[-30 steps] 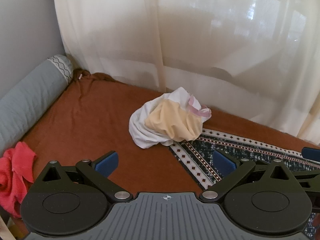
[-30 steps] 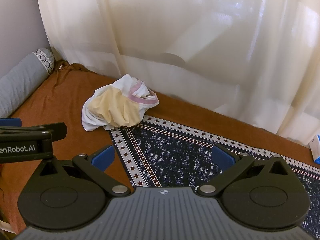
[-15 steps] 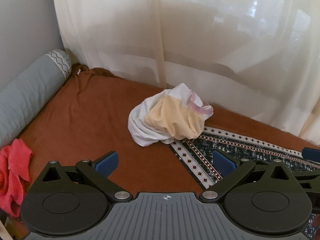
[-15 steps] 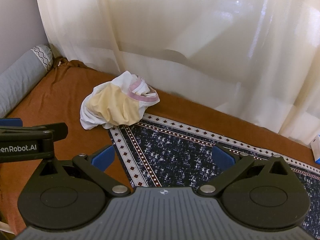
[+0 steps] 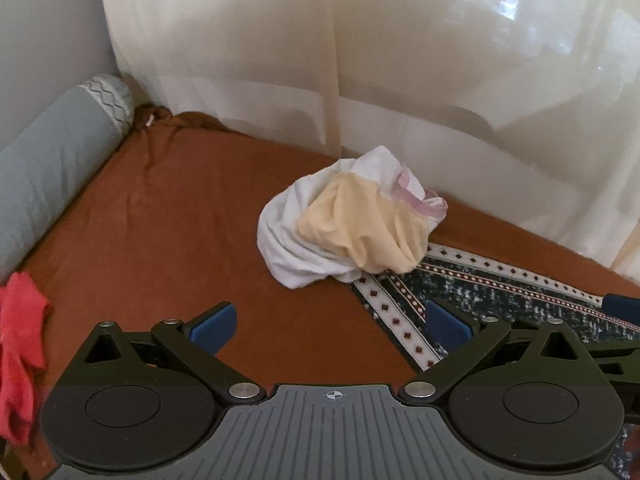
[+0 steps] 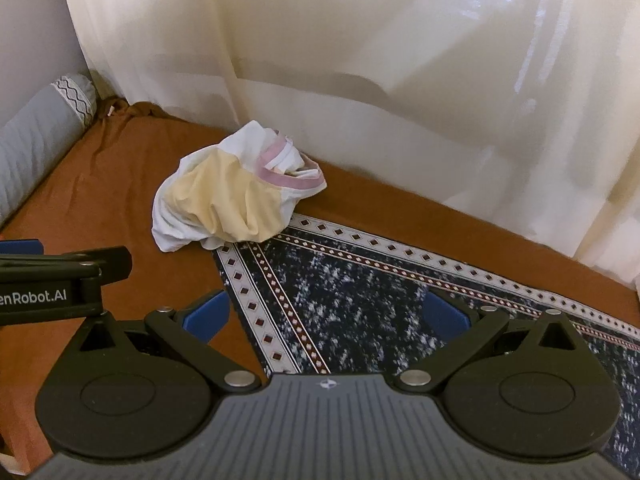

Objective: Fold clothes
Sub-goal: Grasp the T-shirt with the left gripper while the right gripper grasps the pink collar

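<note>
A crumpled white, yellow and pink garment (image 5: pixel 352 228) lies at the centre of the frame on the rust-brown bedsheet (image 5: pixel 180 224), touching the patterned rug's (image 6: pixel 360 292) corner. The left gripper (image 5: pixel 328 326) and right gripper (image 6: pixel 326 312) hover empty, jaws spread wide. A red cloth (image 5: pixel 20 344) sits at lower left.

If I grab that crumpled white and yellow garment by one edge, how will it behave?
The white and yellow garment lies bunched in soft folds, so it will probably hang limp and unfurl. It looks thin, so likely light. On the brown sheet, pushing would probably bunch it further.
</note>
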The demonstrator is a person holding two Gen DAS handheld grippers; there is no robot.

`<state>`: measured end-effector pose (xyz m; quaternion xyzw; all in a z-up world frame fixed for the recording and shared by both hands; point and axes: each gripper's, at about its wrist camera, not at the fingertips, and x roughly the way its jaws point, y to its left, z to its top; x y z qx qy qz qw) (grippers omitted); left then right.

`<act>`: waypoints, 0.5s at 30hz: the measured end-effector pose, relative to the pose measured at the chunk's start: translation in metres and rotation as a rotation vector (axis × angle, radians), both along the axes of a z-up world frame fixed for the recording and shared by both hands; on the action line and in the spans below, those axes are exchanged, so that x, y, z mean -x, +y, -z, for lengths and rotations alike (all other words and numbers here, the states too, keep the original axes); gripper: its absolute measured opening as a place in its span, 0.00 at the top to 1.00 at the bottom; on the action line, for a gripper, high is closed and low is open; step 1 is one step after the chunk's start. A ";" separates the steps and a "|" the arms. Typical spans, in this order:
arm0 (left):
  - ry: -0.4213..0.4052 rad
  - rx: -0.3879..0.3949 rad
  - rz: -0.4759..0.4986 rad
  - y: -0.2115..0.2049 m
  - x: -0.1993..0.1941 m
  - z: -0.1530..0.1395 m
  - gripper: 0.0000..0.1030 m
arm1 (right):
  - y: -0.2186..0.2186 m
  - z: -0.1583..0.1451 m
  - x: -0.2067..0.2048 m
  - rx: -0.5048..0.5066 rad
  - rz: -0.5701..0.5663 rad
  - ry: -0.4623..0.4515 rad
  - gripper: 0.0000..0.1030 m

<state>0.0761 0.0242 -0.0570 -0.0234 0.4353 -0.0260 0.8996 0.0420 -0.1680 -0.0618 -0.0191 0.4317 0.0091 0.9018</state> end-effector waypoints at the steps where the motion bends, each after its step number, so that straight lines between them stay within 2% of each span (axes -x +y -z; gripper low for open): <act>1: -0.007 -0.002 0.007 0.002 -0.010 0.005 0.00 | 0.001 0.003 -0.007 0.007 -0.006 -0.003 0.00; 7: -0.037 -0.029 0.056 0.010 -0.077 0.047 0.00 | 0.002 0.034 -0.069 0.024 -0.038 -0.047 0.00; 10: -0.012 -0.040 0.086 0.012 -0.108 0.070 0.03 | -0.005 0.048 -0.106 -0.056 -0.028 -0.043 0.01; 12: 0.021 -0.022 0.104 0.014 -0.124 0.083 0.10 | -0.009 0.059 -0.130 -0.095 -0.007 -0.034 0.02; 15: 0.054 0.026 0.139 0.018 -0.136 0.095 0.15 | -0.014 0.076 -0.160 -0.144 0.022 0.005 0.10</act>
